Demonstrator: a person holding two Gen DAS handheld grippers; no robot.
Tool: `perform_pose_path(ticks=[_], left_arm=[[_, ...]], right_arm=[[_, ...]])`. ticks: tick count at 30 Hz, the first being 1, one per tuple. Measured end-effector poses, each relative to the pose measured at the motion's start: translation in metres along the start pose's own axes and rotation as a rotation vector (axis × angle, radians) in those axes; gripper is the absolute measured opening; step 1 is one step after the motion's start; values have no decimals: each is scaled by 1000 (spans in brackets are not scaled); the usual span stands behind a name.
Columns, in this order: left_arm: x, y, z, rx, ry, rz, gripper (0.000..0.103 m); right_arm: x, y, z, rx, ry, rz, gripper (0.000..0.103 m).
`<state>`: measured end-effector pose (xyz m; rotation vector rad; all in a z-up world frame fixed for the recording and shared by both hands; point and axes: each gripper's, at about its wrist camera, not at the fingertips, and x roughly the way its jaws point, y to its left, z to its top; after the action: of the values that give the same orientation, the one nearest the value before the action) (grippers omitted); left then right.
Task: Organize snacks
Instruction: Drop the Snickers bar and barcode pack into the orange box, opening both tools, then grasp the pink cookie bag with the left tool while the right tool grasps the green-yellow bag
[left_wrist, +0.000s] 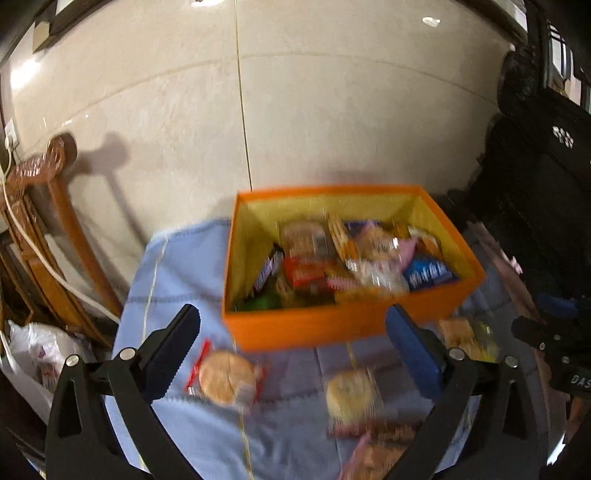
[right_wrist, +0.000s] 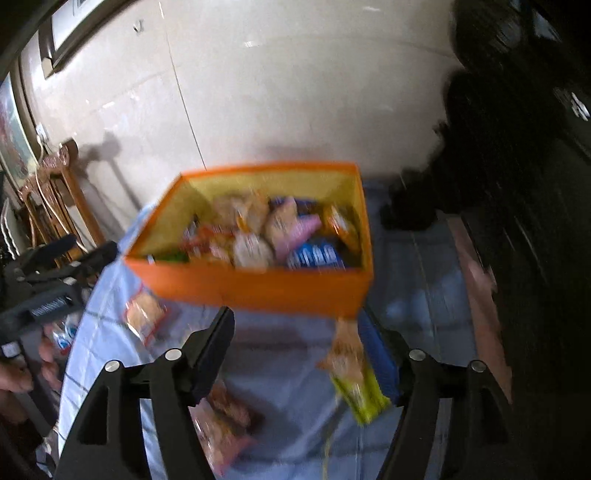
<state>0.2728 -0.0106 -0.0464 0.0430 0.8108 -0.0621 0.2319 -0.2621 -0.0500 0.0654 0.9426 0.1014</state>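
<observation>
Gaping wide, left hand-held gripper (left_wrist: 291, 330) holds nothing | right hand-held gripper (right_wrist: 299, 332) spread, yellow-green packet (right_wrist: 352, 373) beside its finger

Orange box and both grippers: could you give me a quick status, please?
Both grippers, left and right, open, empty. Orange box mostly filled. Wrapped snacks left on cloth.

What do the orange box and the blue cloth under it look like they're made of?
Orange box: probably cardboard or stiff fabric-covered board, matte, with thin straight walls, sharp folded corners and a yellow lining. Blur leaves it open.
Blue cloth: woven fabric, matte, with stitched lines across it and an edge that drapes over the table.
</observation>
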Motion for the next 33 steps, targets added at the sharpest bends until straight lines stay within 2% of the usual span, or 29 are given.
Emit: perform_pose_path(ticks=[3,6,11,14,18,24,33], left_arm=[[-2,-4,-28,-12,49,-12,98],[-1,-21,-69,-7,107,-65,98],[1,-80,-164,213,144,-138,98],[7,-100,-195,282,157,-122,98],[19,-101,-203,217,183,-113,98],[30,-99,-203,159,179,-97,98],[39,-103,-212,126,185,-143,98]], right_arm=[[6,-15,-30,-5,45,-67,76],[25,-43,-62,19,114,-129,78],[60,-83,-109,76,213,-150,78],[73,-83,-113,56,220,-131,78],[88,-71,-97,13,212,-104,78],[116,-67,-72,134,233,-89,86],[159,-58,-56,190,236,-226,97]])
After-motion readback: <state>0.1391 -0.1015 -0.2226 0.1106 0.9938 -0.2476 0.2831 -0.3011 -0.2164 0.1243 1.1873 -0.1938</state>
